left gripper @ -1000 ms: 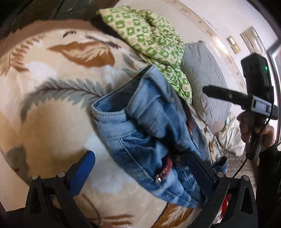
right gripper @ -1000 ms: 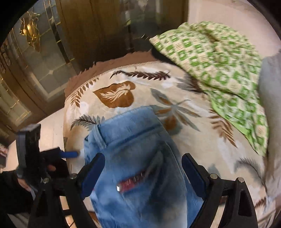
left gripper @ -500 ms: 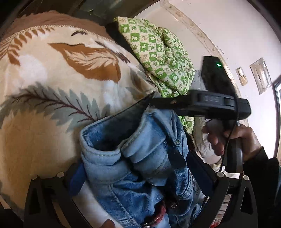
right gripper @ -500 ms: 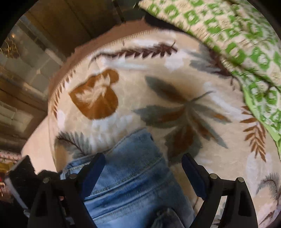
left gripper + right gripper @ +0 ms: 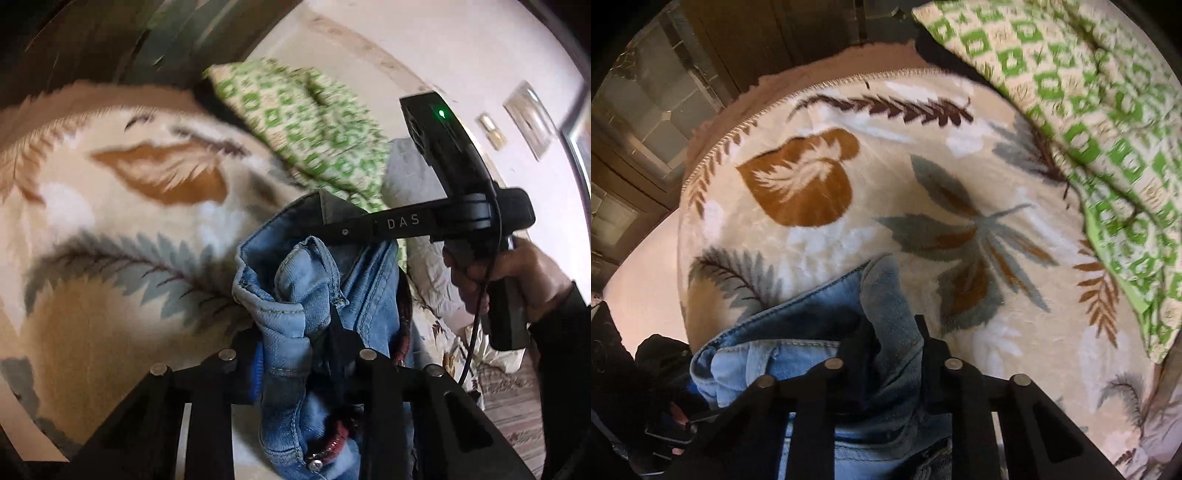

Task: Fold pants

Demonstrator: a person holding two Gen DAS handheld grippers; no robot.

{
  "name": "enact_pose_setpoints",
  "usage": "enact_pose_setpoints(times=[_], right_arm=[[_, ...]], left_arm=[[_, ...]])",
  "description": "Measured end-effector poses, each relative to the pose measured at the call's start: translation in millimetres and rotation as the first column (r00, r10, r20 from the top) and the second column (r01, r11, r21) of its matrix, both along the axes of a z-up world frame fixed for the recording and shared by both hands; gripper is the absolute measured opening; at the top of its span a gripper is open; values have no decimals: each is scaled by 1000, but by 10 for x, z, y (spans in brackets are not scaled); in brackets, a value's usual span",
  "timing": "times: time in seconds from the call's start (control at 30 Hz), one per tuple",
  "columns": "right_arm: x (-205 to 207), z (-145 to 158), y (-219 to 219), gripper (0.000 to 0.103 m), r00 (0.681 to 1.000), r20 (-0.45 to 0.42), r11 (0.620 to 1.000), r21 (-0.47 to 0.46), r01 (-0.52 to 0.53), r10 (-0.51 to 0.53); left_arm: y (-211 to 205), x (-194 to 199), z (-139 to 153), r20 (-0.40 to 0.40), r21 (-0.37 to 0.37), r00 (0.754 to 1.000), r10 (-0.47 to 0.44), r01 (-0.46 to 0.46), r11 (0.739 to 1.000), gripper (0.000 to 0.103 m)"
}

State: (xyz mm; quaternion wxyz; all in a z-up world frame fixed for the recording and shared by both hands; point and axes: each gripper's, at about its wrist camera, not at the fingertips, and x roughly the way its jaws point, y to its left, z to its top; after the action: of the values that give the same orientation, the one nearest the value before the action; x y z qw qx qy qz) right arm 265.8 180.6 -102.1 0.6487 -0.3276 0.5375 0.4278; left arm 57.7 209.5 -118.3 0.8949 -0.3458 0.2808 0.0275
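Left wrist view: left gripper closing on bunched waistband of jeans, denim pinched between jaws, lifting off leaf-print blanket. Right gripper reaching in from right, hand gripping its handle. Green checked cloth lying far right.

Right wrist view: right gripper pointing steeply down, jaws closing on denim fold, jeans sitting near edge, blanket beyond.

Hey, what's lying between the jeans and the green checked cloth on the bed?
In the right wrist view, only bare leaf-print blanket lies between the jeans and the green cloth.
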Motion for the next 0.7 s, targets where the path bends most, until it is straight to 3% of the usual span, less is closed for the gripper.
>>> enact_pose_setpoints(times=[0.17, 0.33, 0.5, 0.6, 0.7], right_arm=[[-174, 555, -318, 18, 998, 63, 997, 82, -4, -1], [-322, 1098, -1025, 17, 993, 98, 981, 187, 49, -69], [-450, 1356, -1955, 18, 977, 100, 947, 282, 153, -187], [-540, 1389, -2592, 18, 958, 64, 904, 353, 241, -280], [-628, 1256, -3250, 18, 923, -8, 836, 419, 353, -386]], left_arm=[[-287, -180, 398, 77, 122, 995, -66, 56, 991, 28], [-872, -291, 862, 143, 287, 969, -200, 153, 945, 28], [-1607, -347, 1114, 156, 416, 920, -360, 270, 869, 28], [-2042, -376, 1131, 142, 458, 874, -464, 357, 814, 27], [-2418, -397, 1042, 102, 485, 829, -550, 441, 755, 27]])
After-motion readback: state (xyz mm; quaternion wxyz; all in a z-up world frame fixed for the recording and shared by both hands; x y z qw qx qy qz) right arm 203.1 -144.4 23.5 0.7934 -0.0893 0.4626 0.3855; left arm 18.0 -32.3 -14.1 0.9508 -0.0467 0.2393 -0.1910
